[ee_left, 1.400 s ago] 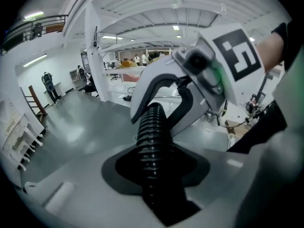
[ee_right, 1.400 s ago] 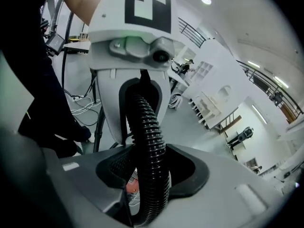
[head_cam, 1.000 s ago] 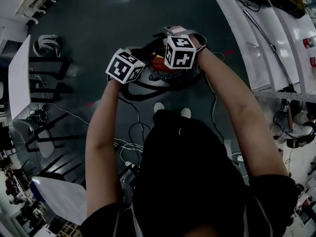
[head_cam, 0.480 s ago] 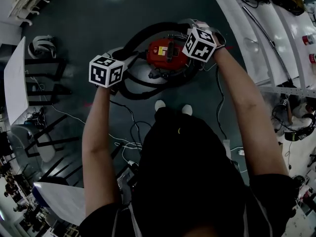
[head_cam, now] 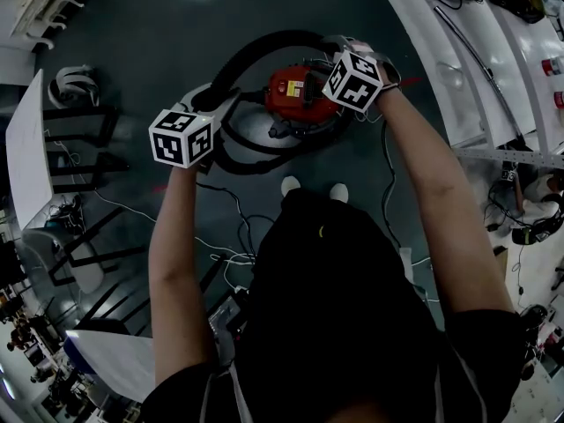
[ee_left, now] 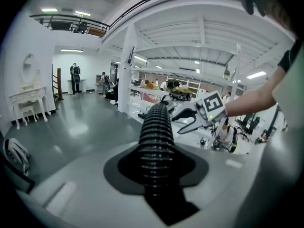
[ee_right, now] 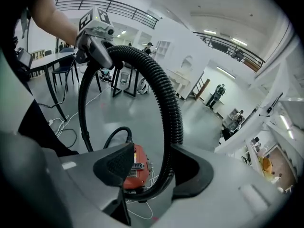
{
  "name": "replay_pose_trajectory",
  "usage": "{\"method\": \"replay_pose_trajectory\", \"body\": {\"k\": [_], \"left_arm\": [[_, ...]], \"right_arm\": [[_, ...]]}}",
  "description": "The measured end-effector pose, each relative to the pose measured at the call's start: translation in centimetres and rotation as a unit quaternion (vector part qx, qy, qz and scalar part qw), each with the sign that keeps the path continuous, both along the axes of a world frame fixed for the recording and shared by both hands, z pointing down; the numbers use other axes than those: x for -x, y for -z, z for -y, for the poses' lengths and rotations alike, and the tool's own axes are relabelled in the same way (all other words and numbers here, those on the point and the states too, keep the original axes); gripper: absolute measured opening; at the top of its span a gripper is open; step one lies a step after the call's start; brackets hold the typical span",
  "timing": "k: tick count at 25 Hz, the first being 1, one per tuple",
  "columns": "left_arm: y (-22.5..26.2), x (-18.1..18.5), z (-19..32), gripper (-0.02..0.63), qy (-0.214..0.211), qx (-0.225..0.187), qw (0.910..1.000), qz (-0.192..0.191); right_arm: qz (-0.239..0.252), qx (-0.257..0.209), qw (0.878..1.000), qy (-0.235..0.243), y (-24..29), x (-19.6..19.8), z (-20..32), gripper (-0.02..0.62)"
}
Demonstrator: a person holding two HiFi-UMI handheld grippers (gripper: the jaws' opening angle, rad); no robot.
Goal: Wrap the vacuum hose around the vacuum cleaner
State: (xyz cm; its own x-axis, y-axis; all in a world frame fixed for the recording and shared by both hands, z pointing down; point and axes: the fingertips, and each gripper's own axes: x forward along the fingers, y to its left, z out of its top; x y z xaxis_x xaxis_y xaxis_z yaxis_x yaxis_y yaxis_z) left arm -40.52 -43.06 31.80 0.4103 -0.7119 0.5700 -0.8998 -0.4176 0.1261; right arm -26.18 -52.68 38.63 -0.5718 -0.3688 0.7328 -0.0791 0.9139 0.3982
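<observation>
Left gripper (ee_left: 156, 167): jaws closed on the black ribbed vacuum hose (ee_left: 156, 127), a dark pad hugging it on each side. The hose runs straight out from the grip toward the middle of the left gripper view. Right gripper (ee_right: 153, 167): jaws spread wide, with the same hose passing between them. It lies close against the pad at frame right, with a clear gap to the pad at frame left. Through that gap, at lower centre, the red top of the vacuum cleaner (ee_right: 135, 169) shows on the floor. From these jaws the hose climbs in a tall arch to the upper left of the right gripper view, where the left gripper has it. Head view: both grippers are held out over the vacuum cleaner, the left one left of centre, the right one upper right of centre. The hose loops between them round the far side of the machine. The vacuum cleaner stands on dark floor (head_cam: 176, 25), just above the person's white shoes (head_cam: 291, 186). Loose cables (head_cam: 231, 254) trail at lower centre-left. White benches (head_cam: 441, 69) run along the right edge.
</observation>
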Motion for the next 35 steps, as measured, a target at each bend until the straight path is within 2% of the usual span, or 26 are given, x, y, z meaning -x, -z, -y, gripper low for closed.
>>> {"method": "replay_pose_trajectory", "body": {"k": [5, 9, 13, 18, 19, 20, 22, 26, 31, 35], "left_arm": [[0.7, 0.8, 0.2, 0.138, 0.009, -0.006, 0.9998, -0.014], [1.7, -0.5, -0.2, 0.138, -0.039, -0.007, 0.9992, -0.009], [2.3, -0.7, -0.3, 0.138, -0.058, -0.008, 0.9983, 0.001], [3.9, -2.5, -1.2, 0.138, -0.098, -0.024, 0.9948, -0.014], [4.3, -3.0, -1.3, 0.138, -0.107, -0.028, 0.9937, -0.018], [4.6, -3.5, -1.5, 0.138, -0.114, -0.031, 0.9928, -0.021], [4.6, -3.8, -1.5, 0.138, -0.118, -0.032, 0.9923, -0.020], [2.8, -3.5, -1.8, 0.141, -0.106, -0.017, 0.9938, -0.030], [0.3, -4.9, -2.5, 0.144, -0.099, 0.008, 0.9931, -0.063], [-1.0, -6.4, -2.3, 0.160, -0.106, 0.021, 0.9919, -0.068]], "right_arm": [[0.001, -0.002, 1.000, -0.005, -0.2, 0.6, -0.2, 0.238], [0.011, -0.030, 0.999, -0.036, 0.6, 0.6, 0.8, 0.233], [0.021, -0.072, 0.994, -0.078, 1.6, -0.5, 2.0, 0.249], [0.019, -0.062, 0.994, -0.092, 1.6, -1.1, 2.0, 0.284], [0.013, -0.072, 0.993, -0.097, 1.8, -1.3, 2.1, 0.271], [0.010, -0.083, 0.991, -0.106, 2.0, -1.7, 2.4, 0.209], [0.013, -0.089, 0.989, -0.120, 2.7, -2.3, 2.8, 0.181], [0.008, -0.101, 0.989, -0.112, 4.0, -3.0, 2.9, 0.178], [-0.031, -0.113, 0.989, -0.092, 5.0, -3.8, 3.3, 0.176], [-0.068, -0.117, 0.988, -0.078, 5.1, -4.6, 3.8, 0.176]]}}
